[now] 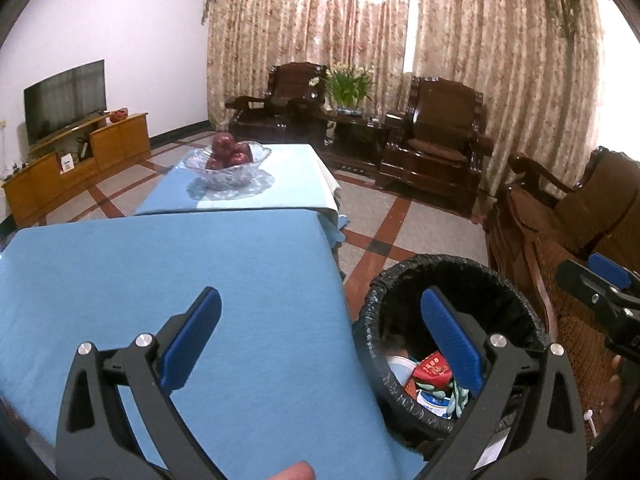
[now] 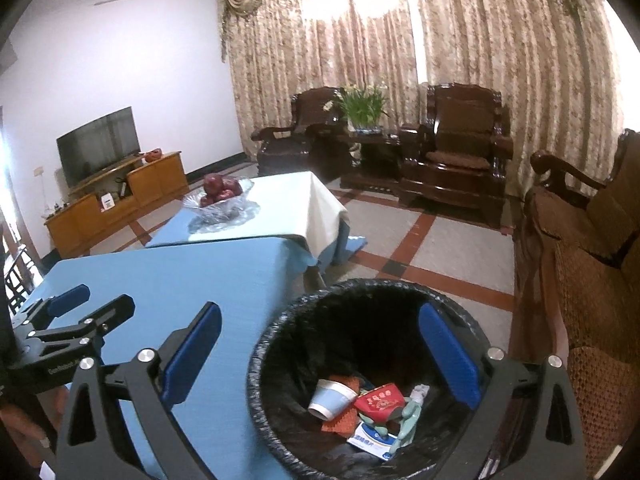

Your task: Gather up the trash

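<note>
Black liner covers the bin (image 2: pixel 360 380), which stands on the floor just beside the blue table (image 1: pixel 160 280). Inside lies the trash: a cup (image 2: pixel 330 398), a red packet (image 2: pixel 378 400) and a blue-white pack (image 2: pixel 368 440). The left gripper (image 1: pixel 320 340) has its jaws wide apart, nothing between them. The right gripper (image 2: pixel 320 348) hangs above the bin, jaws apart and empty. A bowl of apples (image 1: pixel 226 162) sits at the table's far end.
</note>
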